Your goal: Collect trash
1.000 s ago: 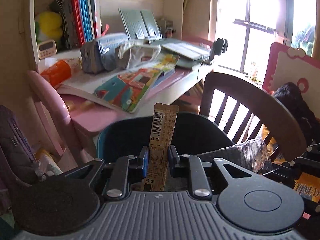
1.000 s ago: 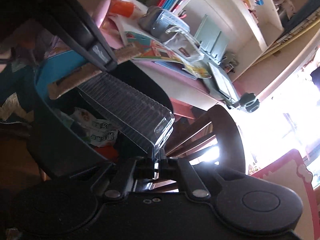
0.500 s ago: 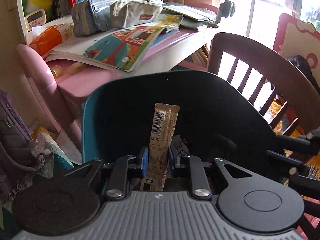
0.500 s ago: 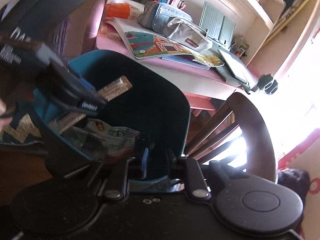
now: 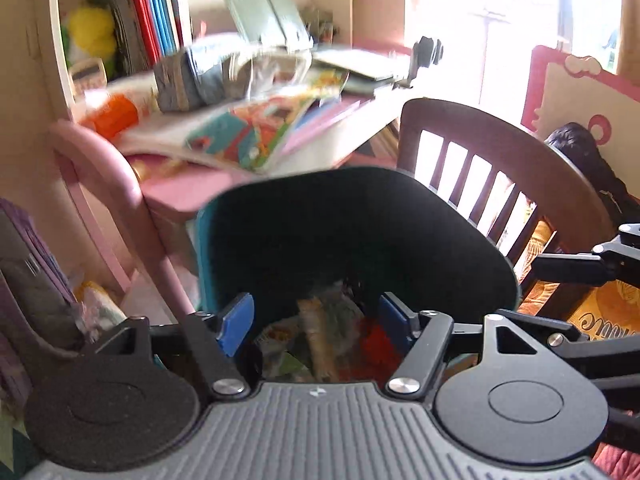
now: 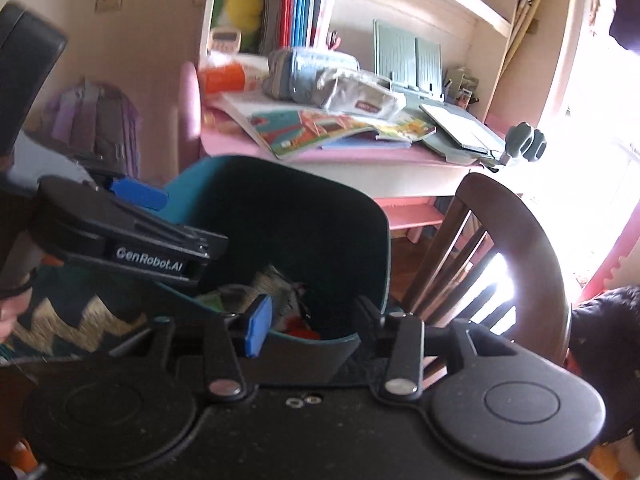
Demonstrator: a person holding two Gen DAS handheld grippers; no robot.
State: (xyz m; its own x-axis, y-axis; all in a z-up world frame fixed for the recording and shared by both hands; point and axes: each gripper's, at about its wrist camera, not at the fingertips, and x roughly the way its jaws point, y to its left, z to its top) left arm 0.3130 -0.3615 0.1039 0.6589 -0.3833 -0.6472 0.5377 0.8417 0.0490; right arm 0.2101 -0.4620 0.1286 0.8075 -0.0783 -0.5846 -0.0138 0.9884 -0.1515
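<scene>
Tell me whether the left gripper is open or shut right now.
Open. The left gripper has its blue pads spread wide apart with nothing between them, above the bin, where wrappers lie.

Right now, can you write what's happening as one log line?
left gripper: open, empty | right gripper: open, empty | trash bin: both grippers above | wrappers: inside bin

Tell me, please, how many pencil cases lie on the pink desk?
2. A grey-blue pencil case lies toward the shelf side of the pink desk, and a paler grey pencil case lies against it, nearer the desk's front. Others may be hidden behind them.
</scene>
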